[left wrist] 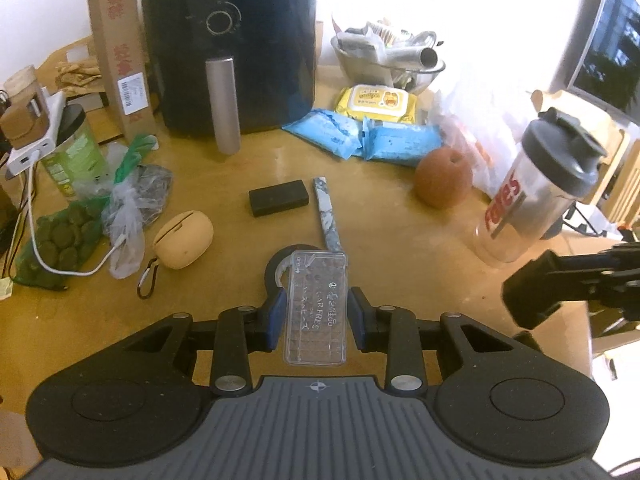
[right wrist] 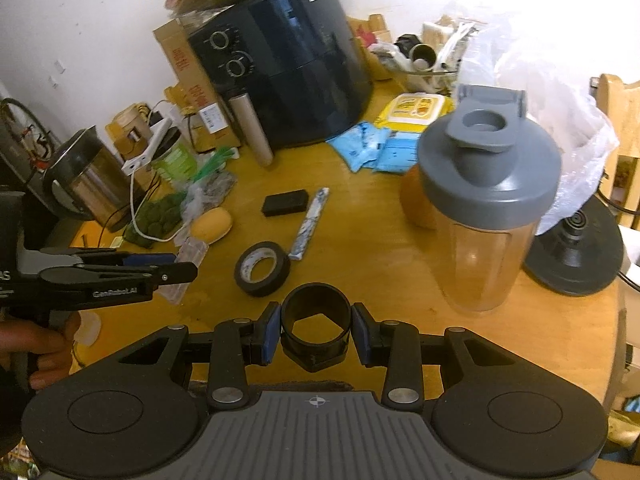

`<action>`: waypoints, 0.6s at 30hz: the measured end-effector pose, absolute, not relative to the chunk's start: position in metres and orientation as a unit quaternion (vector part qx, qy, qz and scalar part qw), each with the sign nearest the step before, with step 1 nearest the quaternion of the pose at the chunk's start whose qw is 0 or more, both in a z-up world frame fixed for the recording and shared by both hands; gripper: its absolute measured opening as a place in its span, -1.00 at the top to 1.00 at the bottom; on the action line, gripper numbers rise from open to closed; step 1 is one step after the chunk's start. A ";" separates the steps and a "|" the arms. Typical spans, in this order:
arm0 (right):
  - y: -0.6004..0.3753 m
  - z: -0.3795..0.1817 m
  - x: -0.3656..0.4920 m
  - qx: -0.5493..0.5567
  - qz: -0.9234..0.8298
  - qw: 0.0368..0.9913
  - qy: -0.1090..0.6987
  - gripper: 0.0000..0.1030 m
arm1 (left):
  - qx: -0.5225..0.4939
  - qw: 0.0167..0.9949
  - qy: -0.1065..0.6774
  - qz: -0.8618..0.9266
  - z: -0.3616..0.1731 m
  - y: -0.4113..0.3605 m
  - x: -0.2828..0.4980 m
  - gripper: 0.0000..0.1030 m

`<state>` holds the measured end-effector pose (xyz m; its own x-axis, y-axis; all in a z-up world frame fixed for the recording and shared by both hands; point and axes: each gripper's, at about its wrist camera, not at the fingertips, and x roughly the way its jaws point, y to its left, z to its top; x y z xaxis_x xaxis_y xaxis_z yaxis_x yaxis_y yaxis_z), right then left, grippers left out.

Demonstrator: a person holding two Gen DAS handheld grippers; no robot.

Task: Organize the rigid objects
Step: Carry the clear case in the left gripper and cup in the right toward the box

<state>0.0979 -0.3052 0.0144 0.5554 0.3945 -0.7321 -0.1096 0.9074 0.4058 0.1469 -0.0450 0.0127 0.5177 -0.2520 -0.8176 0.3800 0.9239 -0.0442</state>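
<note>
I hold a clear plastic case [left wrist: 315, 308] in my left gripper [left wrist: 316, 314] and a black cylindrical ring [right wrist: 315, 320] in my right gripper [right wrist: 315, 330]; next, I would pick clear spots on the wooden table [left wrist: 400, 248].

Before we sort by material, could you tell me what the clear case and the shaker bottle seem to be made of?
Clear case: likely hard glossy plastic; transparent, its contents show through. Shaker bottle: likely clear plastic body, see-through to the table, with a matte grey plastic lid.
</note>
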 end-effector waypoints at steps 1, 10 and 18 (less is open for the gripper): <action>-0.304 0.015 0.098 0.157 0.150 0.867 0.449 0.22 | 0.069 0.869 0.456 -0.181 0.015 -0.044 0.144 0.36; -0.297 0.016 0.092 0.150 0.176 0.862 0.451 0.22 | 0.062 0.865 0.465 -0.176 0.027 -0.041 0.117 0.36; -0.298 0.017 0.082 0.151 0.182 0.861 0.451 0.22 | 0.052 0.864 0.470 -0.175 0.032 -0.041 0.087 0.36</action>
<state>0.0821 -0.2981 0.0173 0.5279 0.4494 -0.7206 -0.1766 0.8881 0.4245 0.0874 -0.0408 0.0319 0.4974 -0.2532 -0.8298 0.3513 0.9333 -0.0743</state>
